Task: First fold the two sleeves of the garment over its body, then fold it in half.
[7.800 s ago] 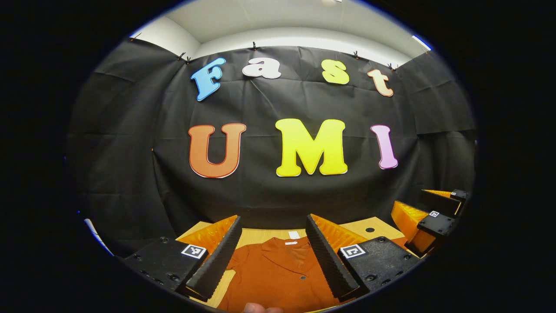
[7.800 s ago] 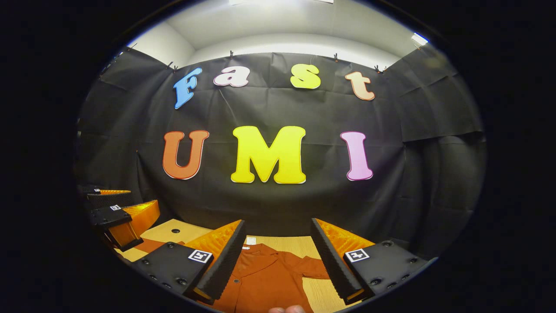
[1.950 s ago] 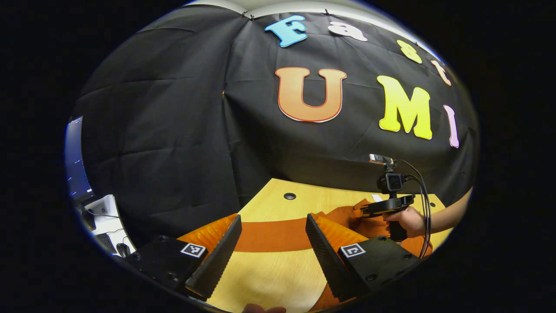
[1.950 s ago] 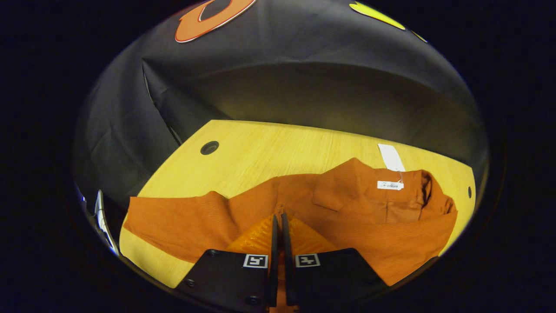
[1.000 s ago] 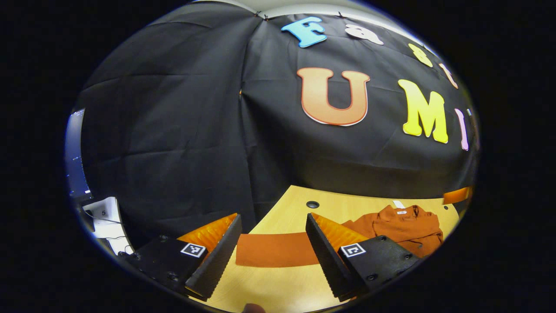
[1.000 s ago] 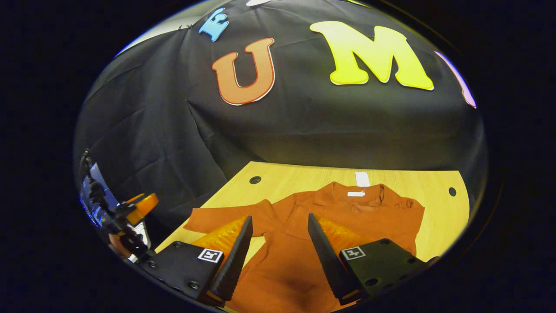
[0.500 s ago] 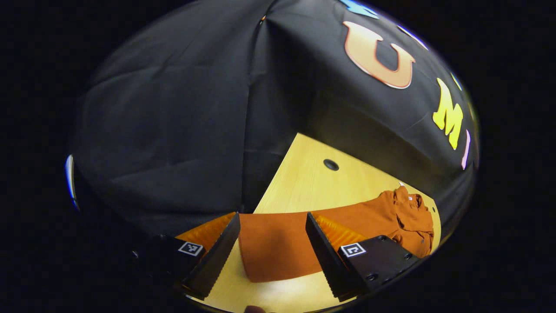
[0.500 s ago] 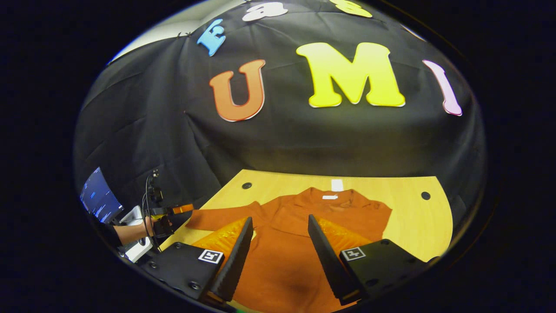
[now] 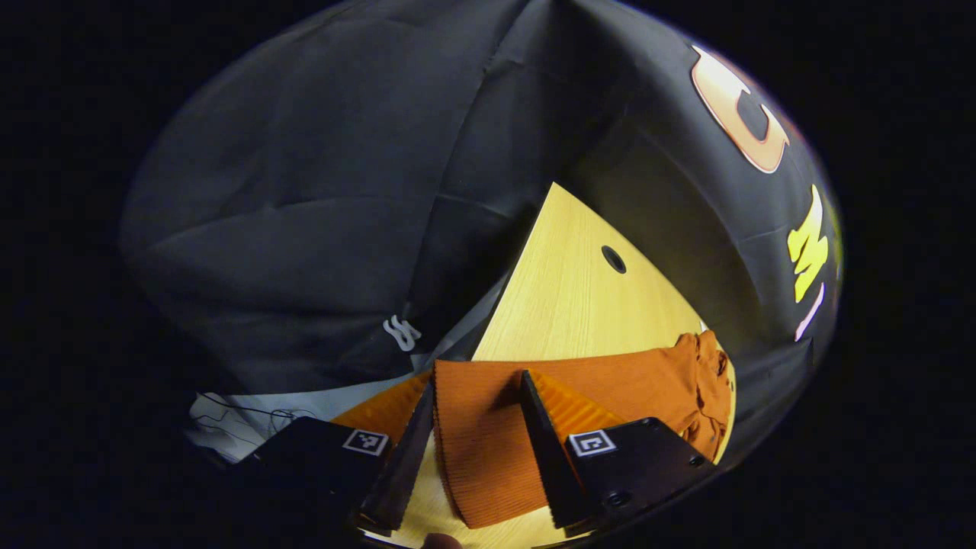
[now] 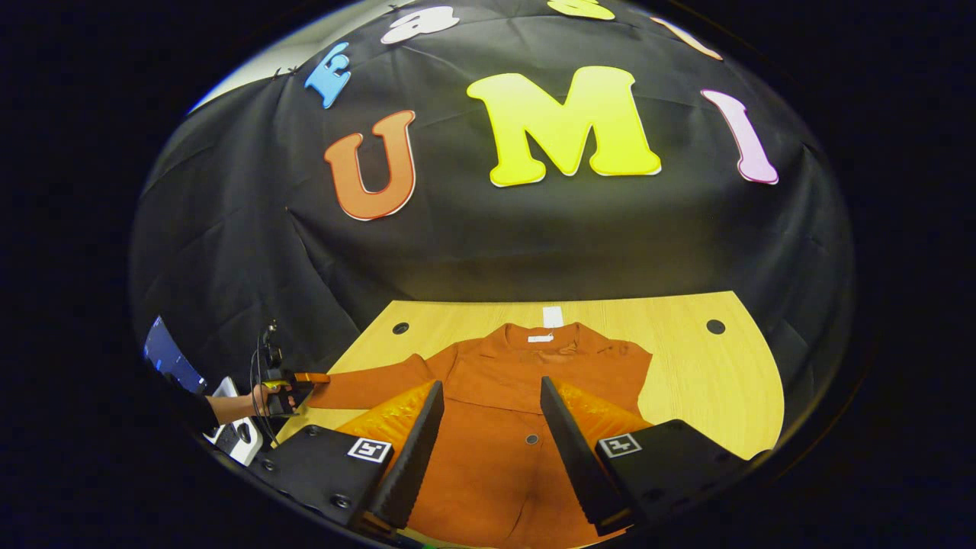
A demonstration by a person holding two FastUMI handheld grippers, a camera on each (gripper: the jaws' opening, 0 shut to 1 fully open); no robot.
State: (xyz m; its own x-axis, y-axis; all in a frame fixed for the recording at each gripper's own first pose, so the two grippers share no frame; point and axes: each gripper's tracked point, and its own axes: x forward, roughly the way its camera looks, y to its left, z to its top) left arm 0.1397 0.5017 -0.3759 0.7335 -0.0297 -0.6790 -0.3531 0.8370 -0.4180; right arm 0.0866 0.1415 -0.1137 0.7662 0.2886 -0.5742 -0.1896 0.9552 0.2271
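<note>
The black cloth wall (image 10: 534, 229) closes the booth behind and to the sides of your work, hanging in broad folds. In front of it lies the pale wooden table (image 10: 709, 381), with a round dark hole (image 10: 715, 326) near its far right corner and another hole (image 10: 400, 328) near its far left corner. In the left gripper view the table (image 9: 572, 305) narrows to a point against the cloth, with one hole (image 9: 613, 259) in it.

The orange garment (image 10: 503, 427) lies flat on the table, collar toward the wall, buttons running down its front. A small white tag (image 10: 552, 316) sits on the wood just beyond the collar. The sleeve on your right side is already laid over the body. The other sleeve (image 10: 358, 385) stretches straight out toward the table's left edge.

Your right gripper (image 10: 488, 442) hangs above the lower front of the garment with its jaws set wide apart and nothing between them; you can see the shirt front and a button in the gap.

Your left gripper (image 9: 473, 450) is at the cuff end of the outstretched sleeve (image 9: 488, 442). Its jaws stand fairly wide, one on each side of the cuff, and the cloth runs between them without being pinched. From there the sleeve leads away to the bunched body of the garment (image 9: 701, 381). In the right gripper view you see the same left gripper (image 10: 301, 380) far off at the sleeve's end, held in your hand (image 10: 263, 396).
</note>
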